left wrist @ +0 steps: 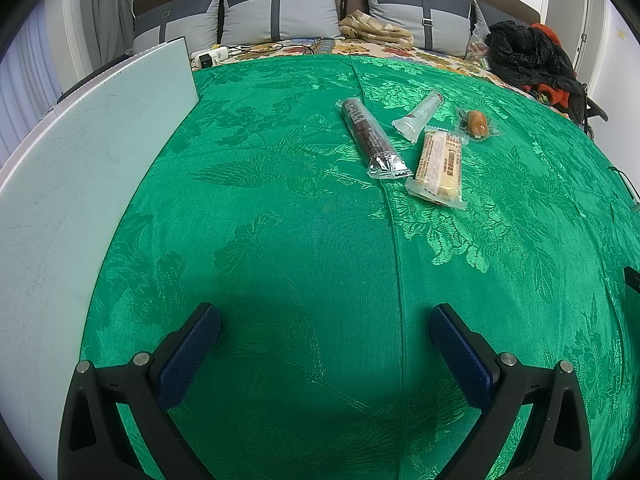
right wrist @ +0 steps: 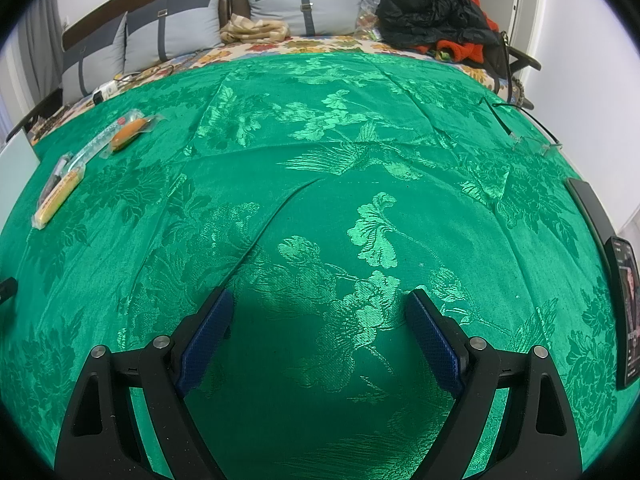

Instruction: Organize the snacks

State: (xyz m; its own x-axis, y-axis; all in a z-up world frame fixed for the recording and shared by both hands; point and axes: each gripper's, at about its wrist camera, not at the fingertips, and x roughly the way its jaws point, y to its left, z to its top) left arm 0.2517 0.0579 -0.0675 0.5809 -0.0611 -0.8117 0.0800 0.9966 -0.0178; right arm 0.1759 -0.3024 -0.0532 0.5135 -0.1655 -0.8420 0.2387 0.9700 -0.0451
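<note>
Several wrapped snacks lie on the green cloth [left wrist: 280, 220] ahead and right of my left gripper [left wrist: 324, 320]: a long dark packet [left wrist: 370, 138], a white tube packet [left wrist: 418, 114], a yellow biscuit packet [left wrist: 438, 166] and a small orange bun in clear wrap [left wrist: 476, 122]. The left gripper is open and empty, well short of them. My right gripper [right wrist: 318, 308] is open and empty over bare cloth; the yellow packet [right wrist: 58, 196] and orange bun [right wrist: 126, 134] lie far to its left.
A pale white board [left wrist: 80, 168] lies along the left side. Pillows [left wrist: 280, 12], a black and red clothes pile [left wrist: 528, 56] and a power strip [left wrist: 210, 56] sit at the headboard end. A phone [right wrist: 626, 312] and glasses [right wrist: 524, 136] lie at the right.
</note>
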